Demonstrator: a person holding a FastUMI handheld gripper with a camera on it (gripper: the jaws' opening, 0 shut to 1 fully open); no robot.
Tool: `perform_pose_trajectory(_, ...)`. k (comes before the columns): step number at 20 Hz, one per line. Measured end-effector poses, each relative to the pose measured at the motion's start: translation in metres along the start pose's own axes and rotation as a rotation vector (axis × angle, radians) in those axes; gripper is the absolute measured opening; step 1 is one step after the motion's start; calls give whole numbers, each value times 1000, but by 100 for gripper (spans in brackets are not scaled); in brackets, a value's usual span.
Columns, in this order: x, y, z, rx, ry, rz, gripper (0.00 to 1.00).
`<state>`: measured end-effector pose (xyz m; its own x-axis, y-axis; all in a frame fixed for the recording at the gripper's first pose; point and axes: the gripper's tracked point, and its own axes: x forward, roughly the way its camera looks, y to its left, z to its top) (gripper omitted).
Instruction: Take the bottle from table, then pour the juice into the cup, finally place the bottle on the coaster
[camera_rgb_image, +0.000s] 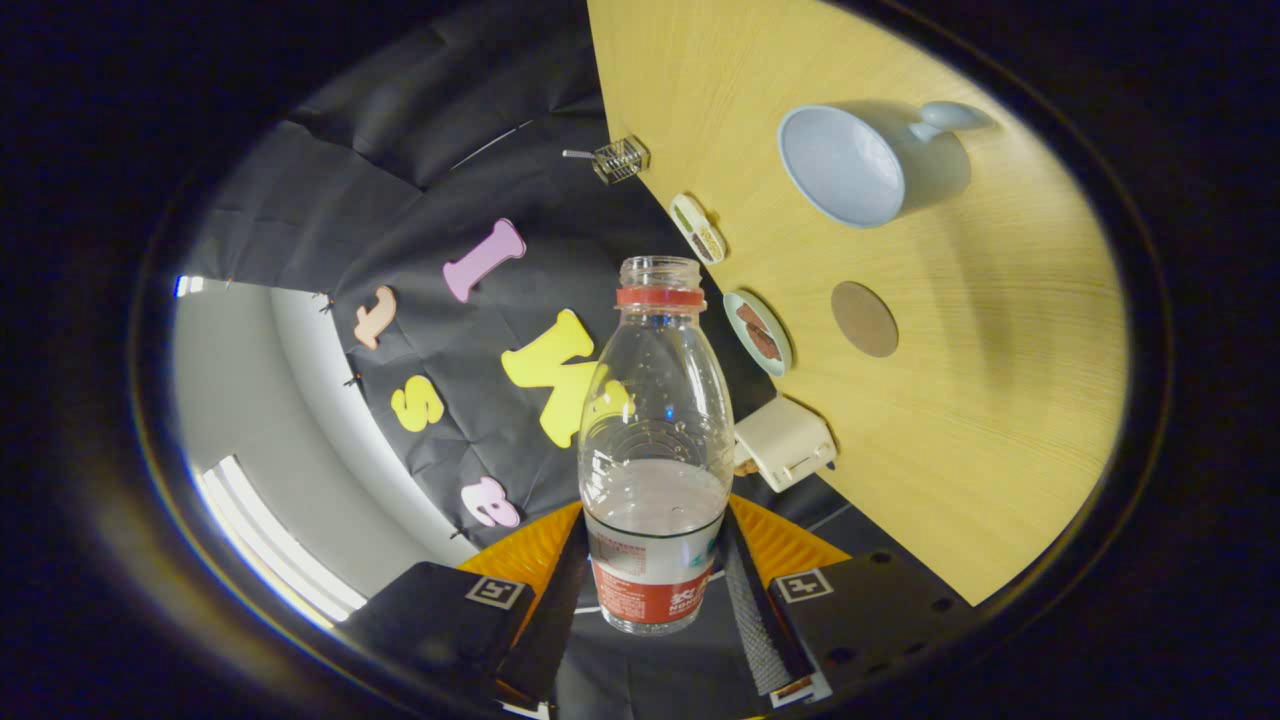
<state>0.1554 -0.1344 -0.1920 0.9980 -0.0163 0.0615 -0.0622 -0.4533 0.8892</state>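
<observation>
- Claw (655, 580): closed on the lower body of the bottle (655, 450), one finger pressing on each side at the label band.
- Bottle: clear plastic, cap off, red ring under the open neck, held between the fingers with the neck pointing ahead of the claw; clear liquid filling roughly the lower third, level just above the label.
- View tilted: desk (960, 480) surface rising as a slanted yellow wood-grain plane to the right of the bottle.
- Cup (850, 165): pale blue, handle on its far side, mouth facing the camera, standing on the desk well beyond the fingers and right of the bottle neck; inside appears empty.
- Coaster (864, 318): round, brown, flat on the desk, nearer the claw than the cup, apart from it, bare.
- Along the desk's edge beside the bottle: a small round dish (758, 332) with brown contents, an oval dish (698, 228) farther out, a white box-shaped item (785, 442) nearest the claw.
- Small wire basket (618, 158) at the far corner of the desk.
</observation>
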Motion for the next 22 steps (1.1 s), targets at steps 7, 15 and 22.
perform_pose_trajectory(7, -1, -39, -4, -322, 54, -111, 76)
perform_pose_trajectory(15, -31, -58, -3, -917, 90, -136, 76)
perform_pose_trajectory(22, -62, -65, 12, -1631, 108, -232, 77)
